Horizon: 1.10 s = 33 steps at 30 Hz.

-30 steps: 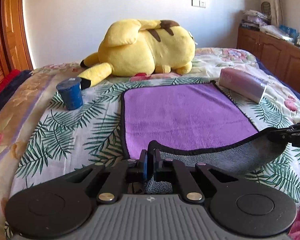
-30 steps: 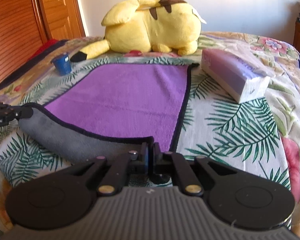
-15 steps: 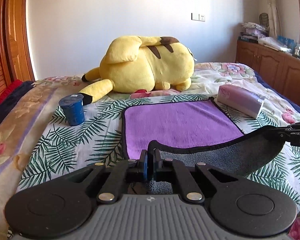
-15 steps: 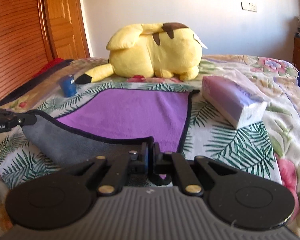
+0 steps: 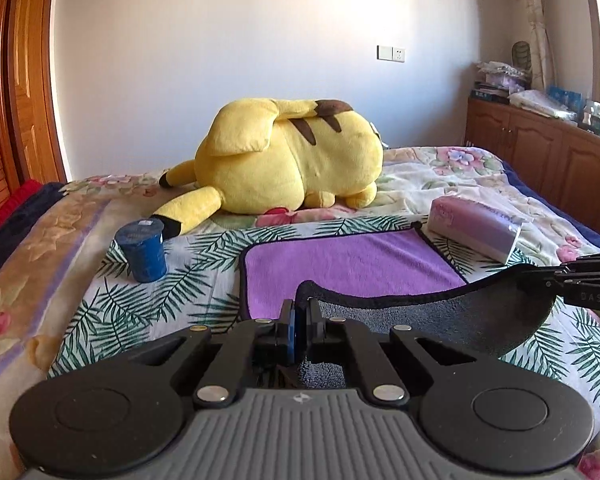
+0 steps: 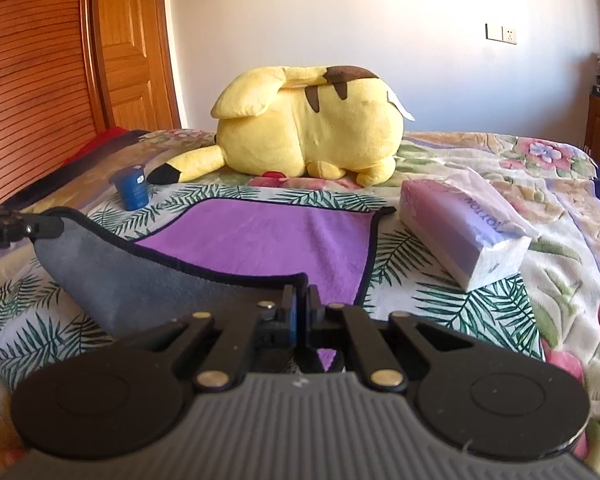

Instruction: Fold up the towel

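Observation:
A purple towel (image 5: 348, 264) with a grey underside and dark trim lies on the bed; it also shows in the right wrist view (image 6: 268, 240). Its near edge is lifted off the bed and sags between the two grippers, grey side facing me. My left gripper (image 5: 300, 312) is shut on the near left corner. My right gripper (image 6: 300, 300) is shut on the near right corner. Each gripper shows at the edge of the other's view, the right one (image 5: 580, 276) and the left one (image 6: 16, 226). The far half of the towel lies flat.
A big yellow plush toy (image 5: 288, 164) lies beyond the towel. A blue cup (image 5: 142, 250) stands left of the towel. A tissue pack (image 6: 460, 232) lies right of it. A wooden cabinet (image 5: 548, 156) stands at the right, wooden doors (image 6: 60, 60) at the left.
Both grippers have risen with the towel's near edge and tilted up. More of the grey underside hangs free and less purple shows flat on the bed.

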Motion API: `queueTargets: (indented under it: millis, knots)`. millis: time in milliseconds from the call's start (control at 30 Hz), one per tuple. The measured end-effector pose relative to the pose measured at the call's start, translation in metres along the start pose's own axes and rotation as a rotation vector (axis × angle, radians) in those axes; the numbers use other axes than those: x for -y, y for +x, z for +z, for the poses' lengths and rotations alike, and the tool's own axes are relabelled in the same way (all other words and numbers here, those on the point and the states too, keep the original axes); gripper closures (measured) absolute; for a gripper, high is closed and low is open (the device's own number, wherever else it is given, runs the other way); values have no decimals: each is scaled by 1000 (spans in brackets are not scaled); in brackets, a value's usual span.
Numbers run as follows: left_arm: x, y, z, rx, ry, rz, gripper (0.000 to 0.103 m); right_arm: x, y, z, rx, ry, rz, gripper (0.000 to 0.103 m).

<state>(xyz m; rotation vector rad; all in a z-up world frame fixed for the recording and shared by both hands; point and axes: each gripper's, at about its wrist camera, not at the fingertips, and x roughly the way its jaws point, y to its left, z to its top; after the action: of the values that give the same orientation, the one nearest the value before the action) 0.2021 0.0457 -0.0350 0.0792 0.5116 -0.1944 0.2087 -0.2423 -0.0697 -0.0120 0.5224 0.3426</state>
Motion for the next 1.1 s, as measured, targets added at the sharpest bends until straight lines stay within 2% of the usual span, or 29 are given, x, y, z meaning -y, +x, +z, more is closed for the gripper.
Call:
queueTargets:
  millis: [533, 800, 1100]
  knots:
    - [-2, 11, 9, 12, 25, -7, 98, 1, 4, 7, 30, -29, -3, 99]
    - [-4, 21, 32, 36, 38, -32, 98, 1, 16, 20, 59, -68, -32, 99]
    - [-11, 41, 47, 60, 67, 11, 98, 8, 26, 41, 98, -92, -38, 99]
